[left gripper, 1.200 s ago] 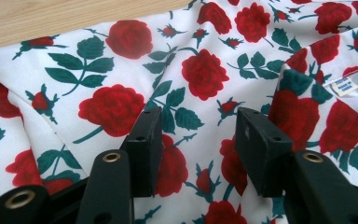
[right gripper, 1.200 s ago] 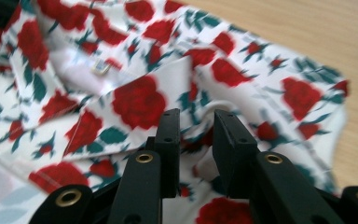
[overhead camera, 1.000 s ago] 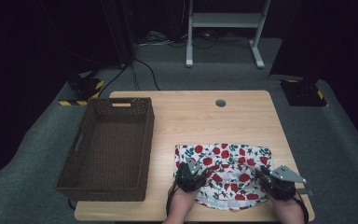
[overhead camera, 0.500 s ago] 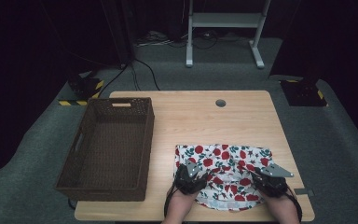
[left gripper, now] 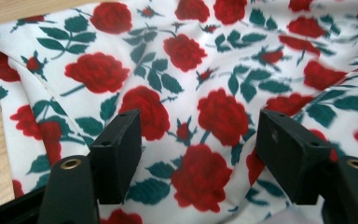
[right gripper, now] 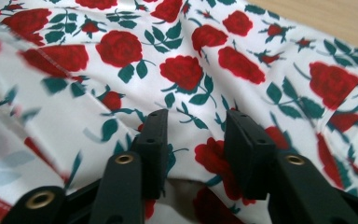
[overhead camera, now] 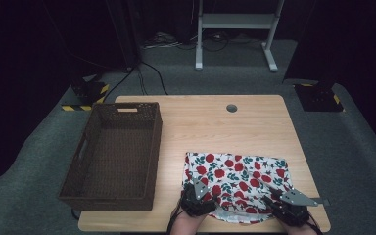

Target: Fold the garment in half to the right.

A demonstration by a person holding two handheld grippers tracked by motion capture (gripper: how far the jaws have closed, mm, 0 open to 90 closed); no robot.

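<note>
A white cloth printed with red roses lies rumpled on the front right of the wooden table. My left gripper is over the cloth's near left part. In the left gripper view its jaws stand wide apart, having just been opening, and the cloth lies loose under them. My right gripper is over the near right part. Its jaws have also just been opening; a low ridge of cloth runs into the gap, and the pads do not press on it.
A dark wicker basket stands on the left side of the table, with nothing showing inside it. A small round hole sits near the table's far edge. The near edge of the table is right under both hands.
Both grippers have drawn back a little toward the table's near edge. The cloth has stayed where it lay.
</note>
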